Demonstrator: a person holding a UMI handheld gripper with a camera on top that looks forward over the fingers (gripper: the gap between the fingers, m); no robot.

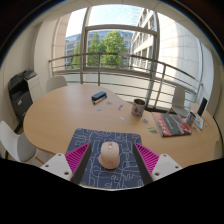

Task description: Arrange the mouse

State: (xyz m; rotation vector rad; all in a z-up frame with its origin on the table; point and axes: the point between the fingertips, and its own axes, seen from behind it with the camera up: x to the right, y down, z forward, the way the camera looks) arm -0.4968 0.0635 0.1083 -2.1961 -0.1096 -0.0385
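A beige computer mouse (pixel 109 154) lies on a dark blue patterned mouse mat (pixel 100 170) at the near edge of a round wooden table (pixel 60 115). My gripper (pixel 112 157) is open, with its pink pads (pixel 78 157) spread wide on either side of the mouse. The mouse stands between the fingers with a clear gap on each side and rests on the mat on its own.
Further back on the table stand a mug (pixel 138 107), a dark small object (pixel 99 97) and a stack of magazines (pixel 171 124). White chairs (pixel 14 141) ring the table. A black cabinet (pixel 21 95) stands to the left, large windows behind.
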